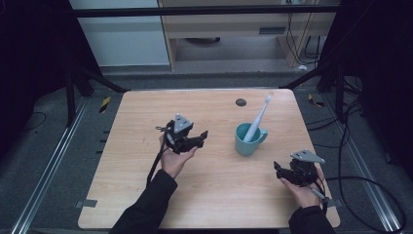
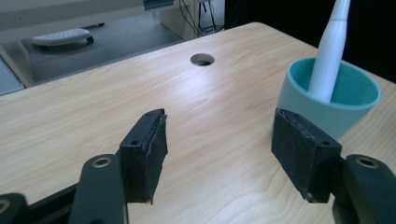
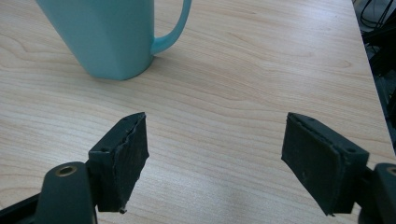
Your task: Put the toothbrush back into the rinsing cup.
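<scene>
On the pale wooden table (image 1: 146,195), a white electric toothbrush (image 1: 258,119) stands in a teal ceramic mug (image 1: 248,141).

From above, the toothbrush leans, its long axis tilted, head up toward the table's far right; the left gripper (image 1: 202,136) and right gripper (image 1: 277,168) flank the mug, both spread and empty. Left gripper view: the smooth white handle (image 2: 329,51) rises from the mug (image 2: 327,109) beyond the right jaw. Right gripper view: the mug (image 3: 102,32) stands ahead, handle rightward.
</scene>
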Tool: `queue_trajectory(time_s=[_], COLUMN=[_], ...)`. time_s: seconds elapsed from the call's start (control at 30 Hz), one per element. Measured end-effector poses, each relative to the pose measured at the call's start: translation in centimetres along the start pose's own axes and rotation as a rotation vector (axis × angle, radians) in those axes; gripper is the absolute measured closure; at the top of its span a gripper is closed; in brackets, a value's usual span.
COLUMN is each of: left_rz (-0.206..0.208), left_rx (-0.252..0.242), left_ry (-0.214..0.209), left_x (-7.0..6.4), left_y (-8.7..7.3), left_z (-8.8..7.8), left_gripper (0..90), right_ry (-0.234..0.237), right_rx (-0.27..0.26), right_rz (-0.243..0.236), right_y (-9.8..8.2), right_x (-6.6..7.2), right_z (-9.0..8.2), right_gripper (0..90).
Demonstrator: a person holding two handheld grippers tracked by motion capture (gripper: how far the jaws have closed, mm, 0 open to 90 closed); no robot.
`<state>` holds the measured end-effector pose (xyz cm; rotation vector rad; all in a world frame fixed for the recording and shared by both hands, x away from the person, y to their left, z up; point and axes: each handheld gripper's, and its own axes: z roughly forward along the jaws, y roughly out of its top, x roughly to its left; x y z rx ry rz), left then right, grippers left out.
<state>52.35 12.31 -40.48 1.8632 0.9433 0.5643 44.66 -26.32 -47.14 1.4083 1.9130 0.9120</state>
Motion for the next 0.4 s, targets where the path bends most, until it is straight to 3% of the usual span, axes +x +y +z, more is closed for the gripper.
queue_trajectory(time_s=[0.2,0.4], left_rz=[0.008,-0.021], left_rx=[0.043,0.088], left_ry=[0.028,0.066], left_x=[2.5,4.8], left_y=[-2.4,-5.4], left_z=[-3.1,-5.0], left_gripper=[31.9,31.0], right_ry=[-0.011,-0.006], right_rx=[0.002,0.003], right_rz=[-0.004,-0.008], right_y=[0.0,0.0], right_x=[0.0,0.1], right_z=[0.2,0.2], right_gripper=[21.2,19.6])
